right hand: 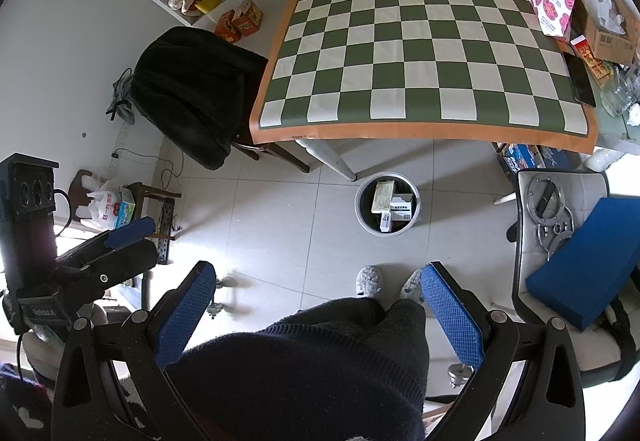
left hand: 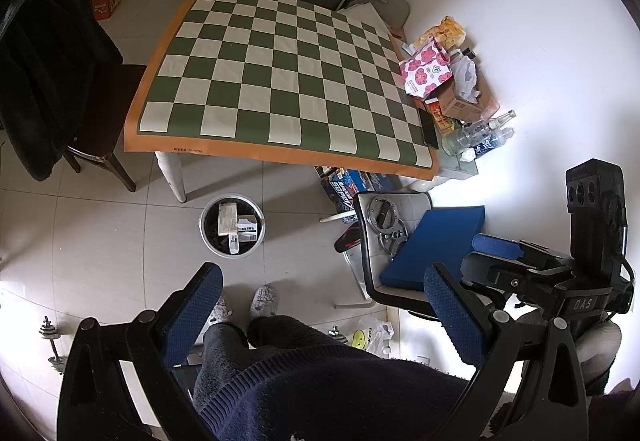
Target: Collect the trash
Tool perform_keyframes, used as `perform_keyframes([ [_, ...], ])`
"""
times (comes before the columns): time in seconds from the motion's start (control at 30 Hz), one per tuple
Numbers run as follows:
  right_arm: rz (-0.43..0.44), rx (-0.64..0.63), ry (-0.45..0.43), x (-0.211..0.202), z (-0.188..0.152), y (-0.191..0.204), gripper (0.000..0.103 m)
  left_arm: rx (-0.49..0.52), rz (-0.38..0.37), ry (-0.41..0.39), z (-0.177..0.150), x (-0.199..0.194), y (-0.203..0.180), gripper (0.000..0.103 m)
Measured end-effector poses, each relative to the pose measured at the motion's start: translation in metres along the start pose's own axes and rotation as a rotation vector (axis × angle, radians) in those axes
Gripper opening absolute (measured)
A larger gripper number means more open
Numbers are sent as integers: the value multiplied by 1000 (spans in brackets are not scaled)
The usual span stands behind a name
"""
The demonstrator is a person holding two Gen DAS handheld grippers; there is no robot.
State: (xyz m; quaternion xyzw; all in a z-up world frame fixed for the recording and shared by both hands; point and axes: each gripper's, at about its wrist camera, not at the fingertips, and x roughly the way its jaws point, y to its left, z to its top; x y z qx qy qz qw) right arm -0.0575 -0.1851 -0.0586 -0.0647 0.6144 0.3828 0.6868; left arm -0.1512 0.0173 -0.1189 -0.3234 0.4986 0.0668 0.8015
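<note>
On the tiled floor just before the worktop's (right hand: 420,131) front edge stands our round bin (right hand: 387,204), already holding several small cartons (right hand: 384,197). We hold the left tool (left hand: 324,317) and the right tool (right hand: 320,315) high over our knees, each spread wide with nothing between its blue pads. Beyond, the checkered cloth (left hand: 280,81) lies bare, with clutter (left hand: 448,81) heaped along its right edge.

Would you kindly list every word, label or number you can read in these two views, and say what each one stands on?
"DAS": plate on the right gripper body.
"Das" (likely): end of a white box in the bin.
Too blurred to read: the other bin cartons, the blue box under the table, the tablecloth edge print, the yellow smiley bag.
</note>
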Motion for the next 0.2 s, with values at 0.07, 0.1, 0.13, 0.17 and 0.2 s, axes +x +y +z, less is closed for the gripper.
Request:
perform_keyframes([
  [0.07, 1, -10, 2, -4, -4, -2, 103, -2, -1, 0, -1, 0, 0, 103],
  [0.1, 3, -15, 3, -5, -4, -2, 103, -2, -2, -1, 0, 0, 0, 103],
  [0.13, 4, -17, 4, -6, -5, -3, 103, 0, -2, -3, 0, -1, 0, 103],
  [0.17, 5, -19, 5, -7, -6, -4, 103, 2, -2, -1, 1, -1, 0, 103],
  [0.2, 6, -20, 6, -7, -5, -2, 103, 4, -3, 0, 1, 0, 0, 103],
])
